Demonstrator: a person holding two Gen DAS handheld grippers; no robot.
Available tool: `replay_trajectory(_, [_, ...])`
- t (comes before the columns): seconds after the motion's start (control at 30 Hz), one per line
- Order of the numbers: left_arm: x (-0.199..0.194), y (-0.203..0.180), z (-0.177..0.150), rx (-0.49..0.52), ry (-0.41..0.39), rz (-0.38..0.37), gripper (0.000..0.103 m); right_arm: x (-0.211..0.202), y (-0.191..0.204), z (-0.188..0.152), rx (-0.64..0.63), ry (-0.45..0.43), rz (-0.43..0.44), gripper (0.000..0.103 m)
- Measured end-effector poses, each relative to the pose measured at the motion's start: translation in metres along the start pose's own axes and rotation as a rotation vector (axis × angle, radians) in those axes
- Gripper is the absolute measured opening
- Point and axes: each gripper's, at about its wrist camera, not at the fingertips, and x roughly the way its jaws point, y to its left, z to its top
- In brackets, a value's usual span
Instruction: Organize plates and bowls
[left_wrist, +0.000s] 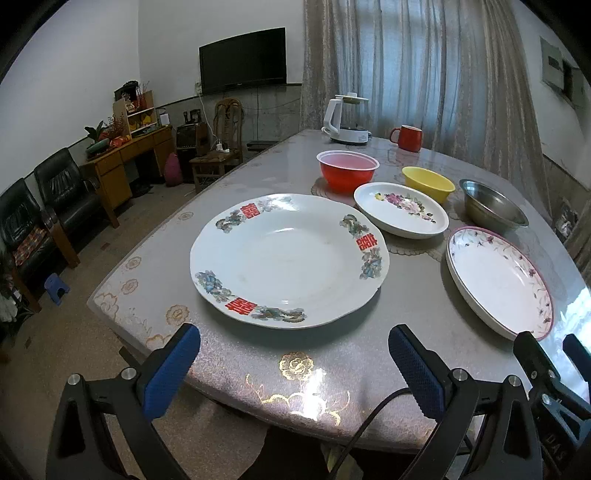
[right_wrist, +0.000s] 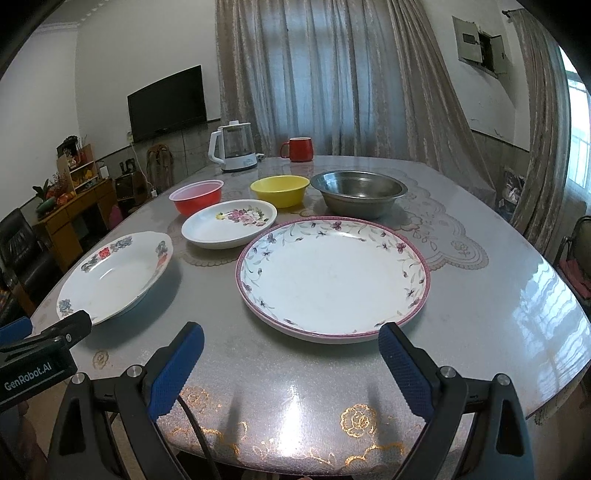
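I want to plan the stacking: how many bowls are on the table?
3, in a row behind the plates: a red bowl at the left, a yellow bowl in the middle, a steel bowl at the right. None seems hidden.

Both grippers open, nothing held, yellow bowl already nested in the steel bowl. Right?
Not nested. The right wrist view shows the yellow bowl on the table beside the steel bowl. Left gripper and right gripper are open, nothing held.

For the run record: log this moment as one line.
phase: before first grasp | left tool: open, facing red-emblem plate | right tool: open, facing pink-rimmed plate | bowls: unstacked, behind plates
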Motion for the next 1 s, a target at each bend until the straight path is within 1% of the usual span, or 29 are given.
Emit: replay_trajectory(1.0, [0.0054, 0.0024, -0.0016, -0.004, 0.026, 0.002, 0.103, 0.0009, 0.0040, 0.0004, -0.014, 0.003, 0.000, 0.097])
